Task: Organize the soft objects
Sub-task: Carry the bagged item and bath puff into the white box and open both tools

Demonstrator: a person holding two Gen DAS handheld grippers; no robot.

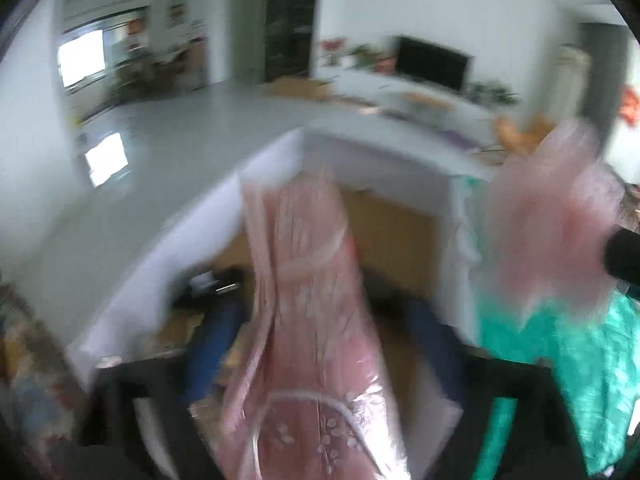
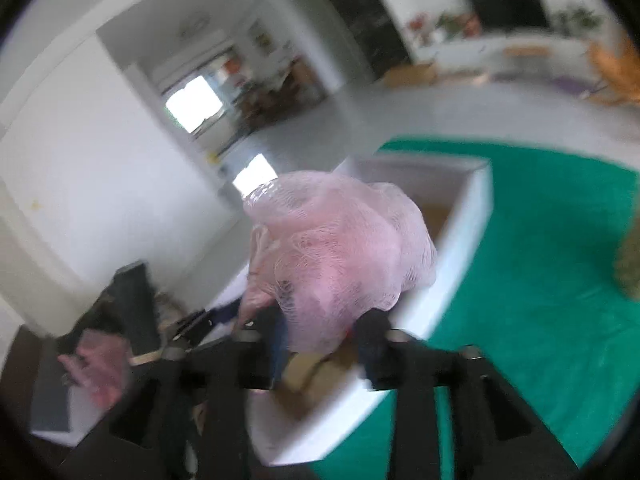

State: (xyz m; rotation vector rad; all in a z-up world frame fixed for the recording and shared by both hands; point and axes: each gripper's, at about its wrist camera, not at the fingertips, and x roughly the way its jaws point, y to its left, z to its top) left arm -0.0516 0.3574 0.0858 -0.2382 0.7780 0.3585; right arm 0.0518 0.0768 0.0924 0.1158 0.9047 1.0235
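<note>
A pink floral cloth pack [image 1: 312, 320] in shiny wrap runs lengthwise between the blue fingers [image 1: 212, 344] of my left gripper [image 1: 324, 312], which grips it above a white box [image 1: 180, 248] with a brown inside. My right gripper [image 2: 324, 324] is shut on the bottom of a pink mesh bath pouf [image 2: 340, 248], held over the same white box [image 2: 460, 248]. In the left wrist view the pouf [image 1: 552, 216] shows blurred at the right, with a black part of the right gripper [image 1: 622, 256] beside it.
A green cloth [image 2: 540, 280] covers the table around the box, also seen as green cloth [image 1: 580, 360]. A straw-coloured object [image 2: 628, 268] sits at the right edge. Grey floor, a TV [image 1: 432, 62] on a white cabinet and an orange plush [image 1: 516, 132] lie beyond.
</note>
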